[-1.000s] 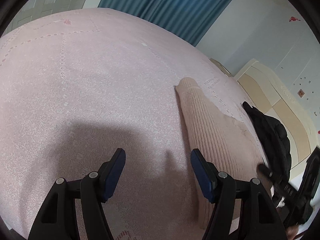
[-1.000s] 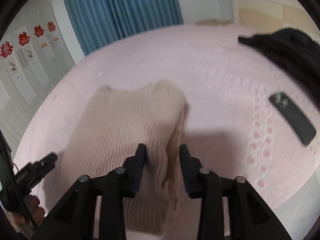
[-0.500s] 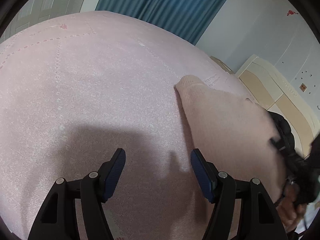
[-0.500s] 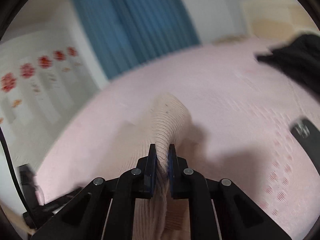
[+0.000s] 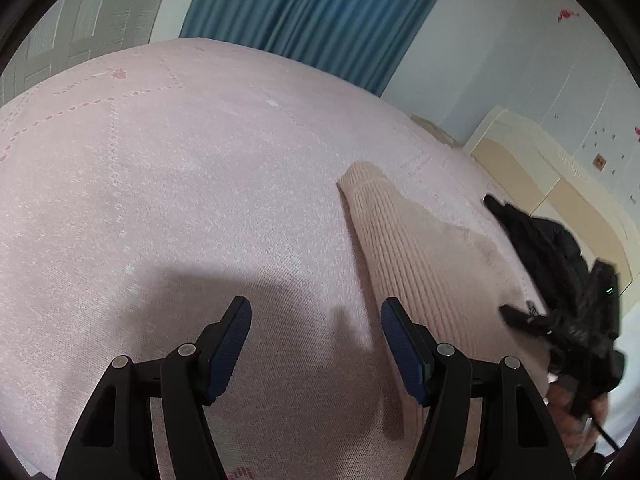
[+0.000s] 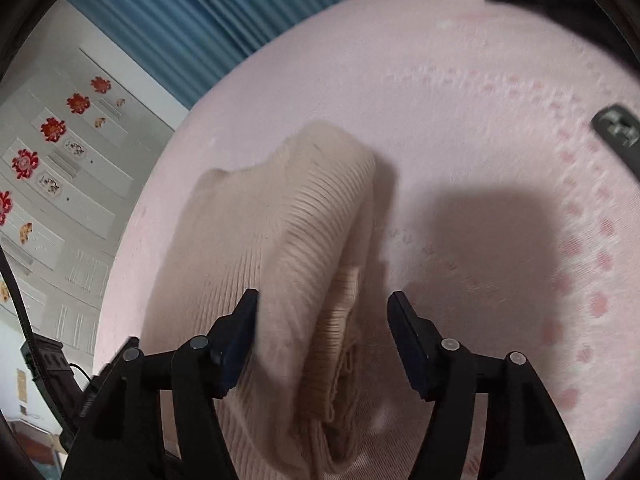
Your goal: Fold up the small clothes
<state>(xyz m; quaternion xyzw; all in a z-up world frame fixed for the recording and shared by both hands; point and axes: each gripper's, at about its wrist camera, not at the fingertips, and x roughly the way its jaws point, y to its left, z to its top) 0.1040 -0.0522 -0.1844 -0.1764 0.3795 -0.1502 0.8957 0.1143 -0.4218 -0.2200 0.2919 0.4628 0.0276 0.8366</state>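
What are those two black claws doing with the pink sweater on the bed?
A person with a claw in each hand is folding a ribbed pink sweater on the pink bedspread. The right claw is open, with a sweater fold between its fingers. The left claw hovers open beside the sweater, holding nothing.

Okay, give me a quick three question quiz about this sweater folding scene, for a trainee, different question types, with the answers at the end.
1. True or false: the right gripper has its jaws shut on the beige ribbed sweater.
2. Multiple choice: what does the left gripper hold? A) the sweater B) the black jacket C) nothing
3. Fill in: the dark flat device lies on the pink ____.

Key: 1 false, the jaws are open with the fold lying between them. 2 C. 3 bedspread.
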